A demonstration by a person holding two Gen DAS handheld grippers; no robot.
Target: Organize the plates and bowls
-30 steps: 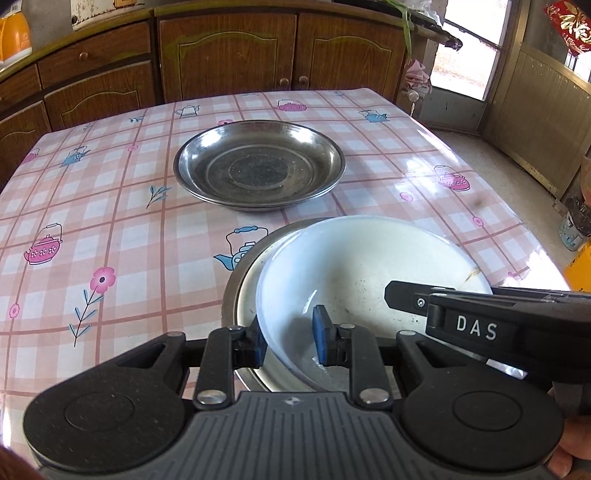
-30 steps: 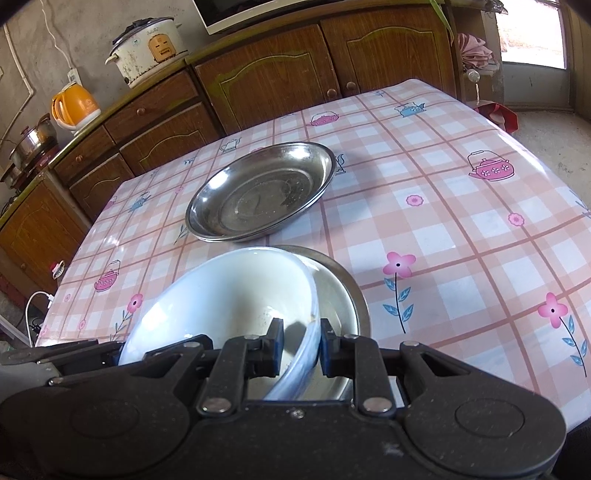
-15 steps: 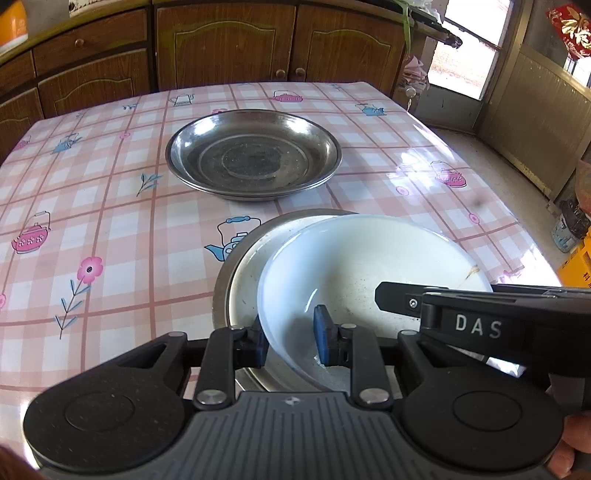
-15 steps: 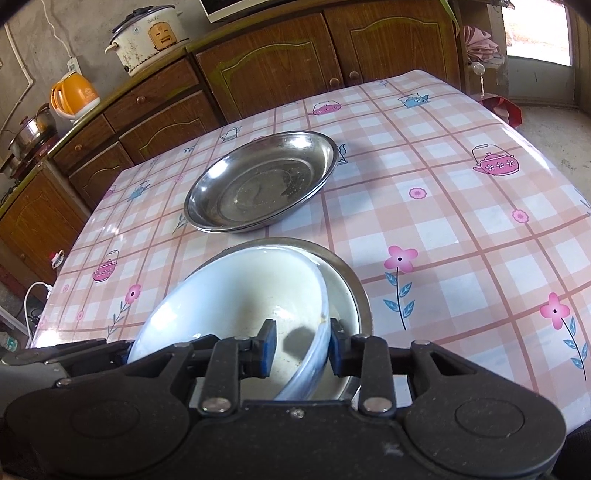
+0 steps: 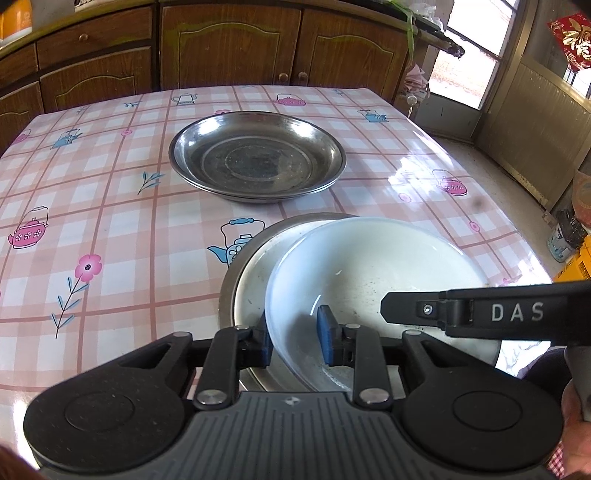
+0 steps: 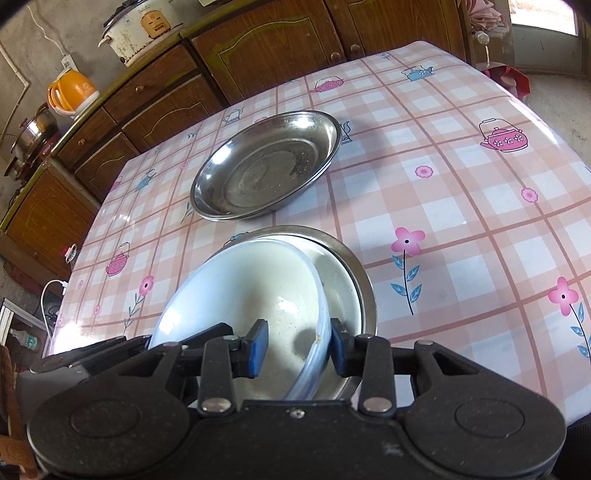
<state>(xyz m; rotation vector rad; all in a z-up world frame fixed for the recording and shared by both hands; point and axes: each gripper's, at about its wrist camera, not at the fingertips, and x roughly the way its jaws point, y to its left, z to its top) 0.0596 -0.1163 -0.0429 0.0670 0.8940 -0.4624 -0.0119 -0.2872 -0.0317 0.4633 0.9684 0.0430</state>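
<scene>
A white bowl (image 5: 369, 266) (image 6: 251, 288) lies tilted inside a steel dish (image 5: 236, 266) (image 6: 354, 273) on the near part of the checked table. My left gripper (image 5: 295, 338) straddles the bowl's left rim, one pad outside and one inside. Its jaws are opening, and the inner pad stands clear of the wall. My right gripper (image 6: 298, 347) straddles the opposite rim, also opening, with a gap at its inner pad. One right finger (image 5: 461, 314) crosses over the bowl in the left wrist view. A second steel plate (image 5: 258, 158) (image 6: 266, 166) sits farther back.
Wooden cabinets (image 5: 229, 44) line the wall behind the table. A rice cooker (image 6: 144, 26) and an orange kettle (image 6: 72, 92) stand on the counter. The table's right edge (image 5: 480, 177) drops to the floor by a doorway. A person's hand (image 5: 576, 443) shows at lower right.
Both pairs of jaws have widened off the bowl's rim, the right one more clearly. The white bowl has settled lower into the steel dish.
</scene>
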